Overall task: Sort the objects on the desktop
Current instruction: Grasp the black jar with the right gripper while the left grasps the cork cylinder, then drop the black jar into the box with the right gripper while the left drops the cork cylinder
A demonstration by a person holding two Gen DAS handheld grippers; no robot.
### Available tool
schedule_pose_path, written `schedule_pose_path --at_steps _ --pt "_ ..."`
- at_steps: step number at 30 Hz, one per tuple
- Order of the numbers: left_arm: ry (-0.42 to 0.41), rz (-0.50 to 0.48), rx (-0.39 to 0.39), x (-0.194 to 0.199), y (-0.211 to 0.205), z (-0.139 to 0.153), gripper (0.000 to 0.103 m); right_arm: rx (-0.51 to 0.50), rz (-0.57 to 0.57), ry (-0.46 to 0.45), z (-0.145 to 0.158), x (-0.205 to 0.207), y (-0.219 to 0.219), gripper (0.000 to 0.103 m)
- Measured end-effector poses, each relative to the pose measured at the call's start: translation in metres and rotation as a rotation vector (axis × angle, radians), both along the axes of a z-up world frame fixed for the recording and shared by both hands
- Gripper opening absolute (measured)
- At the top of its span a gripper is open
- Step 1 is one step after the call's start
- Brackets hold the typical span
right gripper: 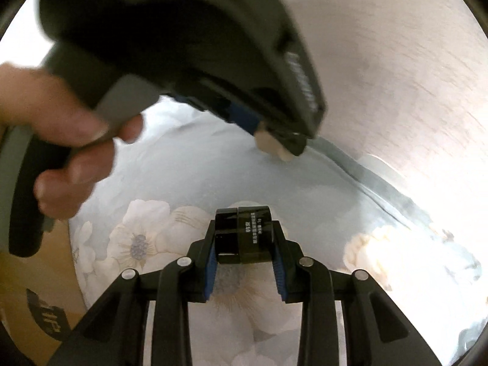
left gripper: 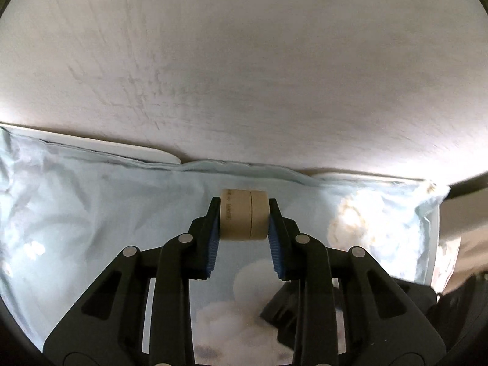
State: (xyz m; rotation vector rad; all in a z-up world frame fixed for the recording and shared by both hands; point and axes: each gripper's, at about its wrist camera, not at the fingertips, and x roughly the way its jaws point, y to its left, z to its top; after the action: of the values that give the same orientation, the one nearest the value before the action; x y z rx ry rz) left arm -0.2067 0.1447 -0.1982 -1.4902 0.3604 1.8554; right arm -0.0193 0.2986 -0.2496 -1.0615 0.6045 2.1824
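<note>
Two grippers each held a small object above the floral cloth (right gripper: 189, 180); nearest the right wrist camera, the right gripper (right gripper: 243, 245) had its blue pads clamped on the flat ends of a black cylinder (right gripper: 242, 235) printed with pale lettering, the jaws drawn narrow around it. The left gripper (left gripper: 244, 222), seen from its own camera, pinched a beige cylinder (left gripper: 244, 215) the same way, pads pressed to both end faces, with the pale blue cloth beneath. Whether either piece had cleared the cloth could not be told from these angles. Farther off in the right view, a hand (right gripper: 58, 140) gripped the handle of the left tool, whose tips carried the beige piece close over the cloth, though blur made its outline uncertain. Beyond lay the cloth's rear hem and a pale wall (left gripper: 244, 61); a cardboard box (right gripper: 36, 299) showed at the lower left edge of the right view. The step in hand appeared to be the pick-up of both pieces at once; the next move would call for carrying each to its sorting place, none of which was in view, without loosening the squeeze, since round bodies held by their ends could roll free.
</note>
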Motion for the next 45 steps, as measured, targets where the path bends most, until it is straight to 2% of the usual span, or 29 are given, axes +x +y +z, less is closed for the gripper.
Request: schedule_pose_path --at_steps 5,11,18,23,27,30,33,34,37,39,40,45 --pt "0.042 -0.038 0.015 0.015 -0.006 0.035 0.025 0.001 -0.026 0.001 0.021 0.013 -0.009 0.029" --pt "0.055 -0.078 0.055 0.026 -0.015 0.081 0.025 0.016 -0.062 0.004 0.062 0.029 -0.025 0.029" --pt "0.072 -0.111 0.105 0.044 -0.079 0.129 0.025 0.035 -0.086 -0.008 0.11 0.042 -0.059 0.029" --pt "0.09 -0.161 0.118 0.073 -0.103 0.145 0.025 0.025 -0.106 -0.009 0.141 0.048 -0.093 0.029" --pt "0.104 -0.219 0.12 0.099 -0.125 0.152 0.025 0.014 -0.12 -0.002 0.159 0.051 -0.127 0.029" --pt "0.105 -0.272 0.101 0.118 -0.141 0.152 0.025 0.006 -0.117 0.003 0.172 0.03 -0.143 0.029" --pt "0.104 -0.338 0.076 0.137 -0.158 0.15 0.025 -0.014 -0.117 0.002 0.172 0.023 -0.164 0.029" --pt "0.104 -0.358 0.066 0.143 -0.163 0.148 0.025 -0.017 -0.116 -0.005 0.172 0.014 -0.157 0.029" --pt "0.088 -0.407 0.039 0.16 -0.181 0.139 0.025 -0.043 -0.117 -0.028 0.164 0.005 -0.183 0.029" --pt "0.084 -0.423 0.015 0.168 -0.19 0.131 0.025 -0.061 -0.12 -0.044 0.158 0.003 -0.198 0.029" --pt "0.073 -0.427 0.007 0.172 -0.195 0.126 0.025 -0.071 -0.126 -0.049 0.163 0.016 -0.202 0.029" --pt "0.017 -0.429 -0.02 0.187 -0.216 0.1 0.025 -0.124 -0.138 -0.088 0.149 0.007 -0.224 0.029"
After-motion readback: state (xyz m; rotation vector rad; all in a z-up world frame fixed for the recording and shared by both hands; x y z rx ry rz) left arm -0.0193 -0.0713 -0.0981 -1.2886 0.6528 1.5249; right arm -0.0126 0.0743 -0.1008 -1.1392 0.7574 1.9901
